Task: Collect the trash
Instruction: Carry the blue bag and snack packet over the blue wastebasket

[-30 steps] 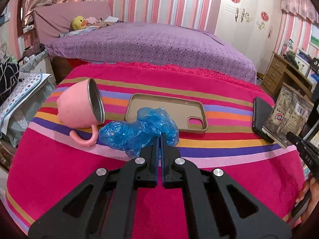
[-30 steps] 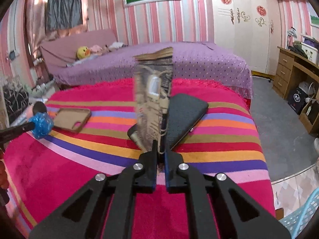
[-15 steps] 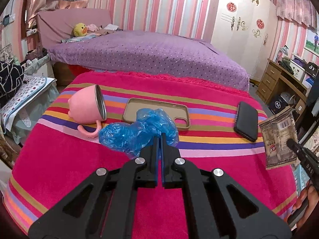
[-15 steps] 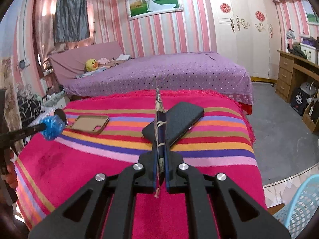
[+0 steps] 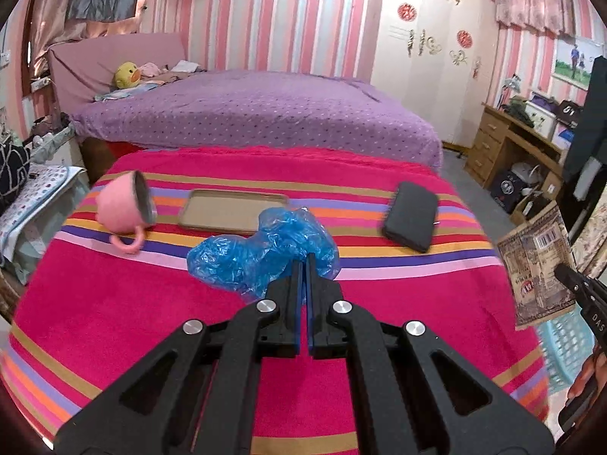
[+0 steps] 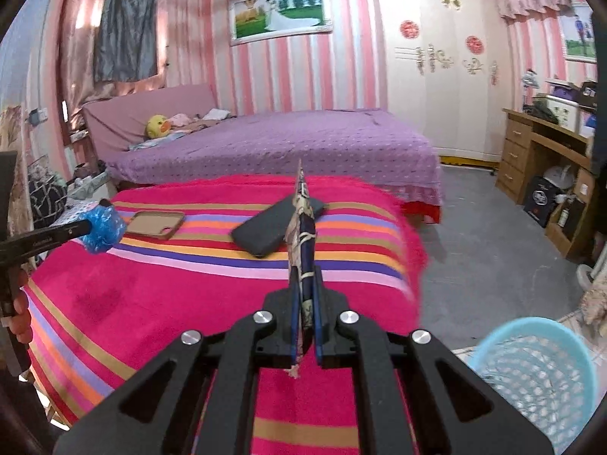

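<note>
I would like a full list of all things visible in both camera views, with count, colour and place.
plastic bag: 1, blue, held in left claw
snack wrapper: 1, brown printed, held in right claw
mug: 1, pink, on its side, striped cloth left
phone case: 1, tan, cloth middle
phone: 1, black, cloth right
basket: 1, light blue, floor right
bed: 1, purple, behind
left claw: 1, black, shut
right claw: 1, black, shut

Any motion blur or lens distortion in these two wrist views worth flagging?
Left wrist view: strong fisheye bending at the edges; pink metal-lined mug and printed snack wrapper slightly smeared. Right wrist view: fringed edge of the striped pink blanket blurred, light blue mesh basket soft; black corner vignetting in both.
</note>
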Tool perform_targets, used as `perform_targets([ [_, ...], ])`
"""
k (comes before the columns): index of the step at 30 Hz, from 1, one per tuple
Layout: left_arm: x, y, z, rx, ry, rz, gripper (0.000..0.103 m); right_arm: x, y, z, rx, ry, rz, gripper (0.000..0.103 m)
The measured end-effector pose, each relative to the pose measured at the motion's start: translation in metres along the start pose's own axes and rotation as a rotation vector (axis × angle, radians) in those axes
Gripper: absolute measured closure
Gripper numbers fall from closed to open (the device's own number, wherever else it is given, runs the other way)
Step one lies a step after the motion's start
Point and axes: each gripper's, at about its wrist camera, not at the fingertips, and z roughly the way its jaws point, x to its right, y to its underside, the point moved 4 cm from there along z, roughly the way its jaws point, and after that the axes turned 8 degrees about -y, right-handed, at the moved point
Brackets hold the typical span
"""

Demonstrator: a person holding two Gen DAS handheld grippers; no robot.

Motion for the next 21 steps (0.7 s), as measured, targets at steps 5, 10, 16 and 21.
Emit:
perform_targets([
  [5,0.055,0.004,-0.018,0.050,0.033,0.038,0.103,0.054,0.003,-0.045,0.037,0.074,0.040,0.097],
  [10,0.133,0.011,-0.032,0.046,0.130,0.069,0.103,0.110,0.012,-0.083,0.067,0.148,0.094,0.097],
  [16,0.232,0.036,-0.048,0.042,0.238,0.166,0.103,0.172,0.032,-0.122,0.078,0.233,0.161,0.097],
  [21,0.298,0.059,-0.056,0.013,0.310,0.218,0.103,0.212,0.052,-0.136,0.067,0.278,0.220,0.097],
])
